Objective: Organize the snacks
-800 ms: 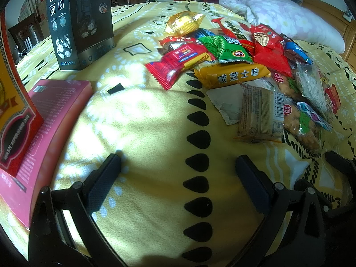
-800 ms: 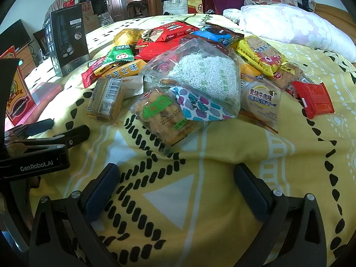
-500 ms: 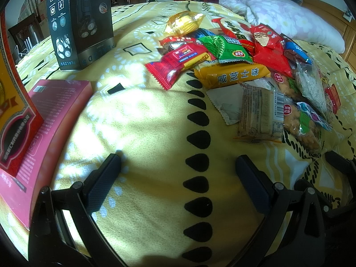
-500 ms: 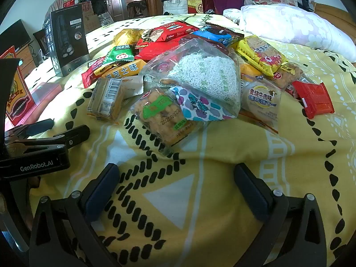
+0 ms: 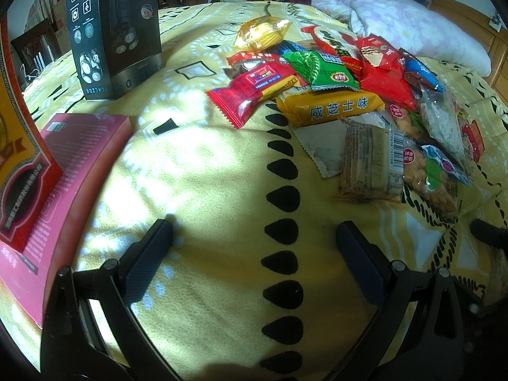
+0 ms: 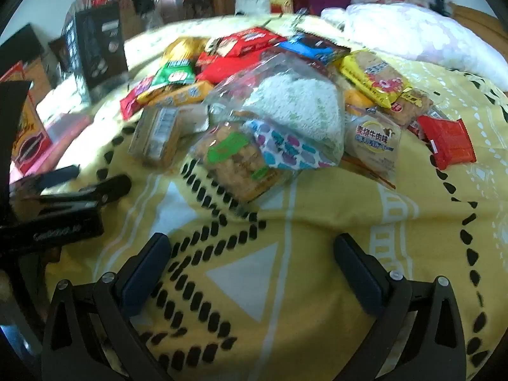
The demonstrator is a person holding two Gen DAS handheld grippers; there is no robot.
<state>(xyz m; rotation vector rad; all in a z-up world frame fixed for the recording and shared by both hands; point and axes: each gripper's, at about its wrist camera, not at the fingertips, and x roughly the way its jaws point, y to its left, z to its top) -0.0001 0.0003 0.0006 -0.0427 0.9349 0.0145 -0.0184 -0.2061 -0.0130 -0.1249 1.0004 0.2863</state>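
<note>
All on 1 yellow-blanketed bed point(image 5: 206, 190), white pillow point(image 5: 412, 25) behind, black box point(image 5: 114, 31) and pink box point(image 5: 79, 158) left. Snack pile point(image 6: 285, 111) heaped mid-bed, unsorted. Right gripper point(image 6: 250, 247) newly blurred, nudged toward pile, spread wide, empty: probably starting a first pick. Left gripper point(image 5: 254, 238) unmoved, also spread, empty.

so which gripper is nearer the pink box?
Left. The left gripper sits just right of the pink box; the right gripper is farther right, beyond the left one, fronting the snack pile.
</note>
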